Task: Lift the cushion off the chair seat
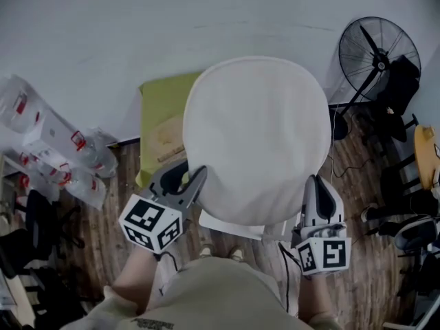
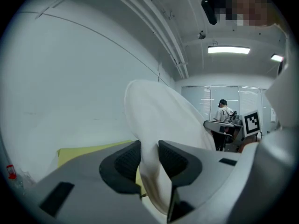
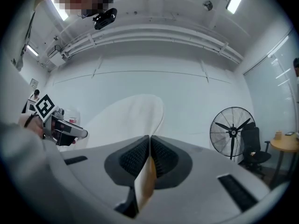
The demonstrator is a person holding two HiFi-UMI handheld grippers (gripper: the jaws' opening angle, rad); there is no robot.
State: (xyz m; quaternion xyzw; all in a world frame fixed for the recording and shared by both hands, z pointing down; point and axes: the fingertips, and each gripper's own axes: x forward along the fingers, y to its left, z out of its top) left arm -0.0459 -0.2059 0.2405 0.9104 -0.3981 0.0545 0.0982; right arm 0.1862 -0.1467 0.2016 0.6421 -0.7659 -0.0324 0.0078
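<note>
cushion up in both grippers, chair mostly out of sight

the round white cushion [image 1: 258, 139] fills the middle of my head view and covers nearly everything below it. only a pale sliver [image 1: 234, 227] pokes out under its near edge, and i cannot tell whether that is the seat. a yellow-green board [image 1: 159, 119] behind it is half hidden too.

both hands are low in front of my body, with the grippers pointing forward and roughly level. the left gripper [image 1: 189, 179] angles in toward the cushion's near left rim, and its pads [image 2: 127, 161] pinch a thick fold of that rim. the right gripper [image 1: 317, 185] points straight ahead at the near right rim. its jaws are almost together, nipping a thin edge of the cushion.
</note>
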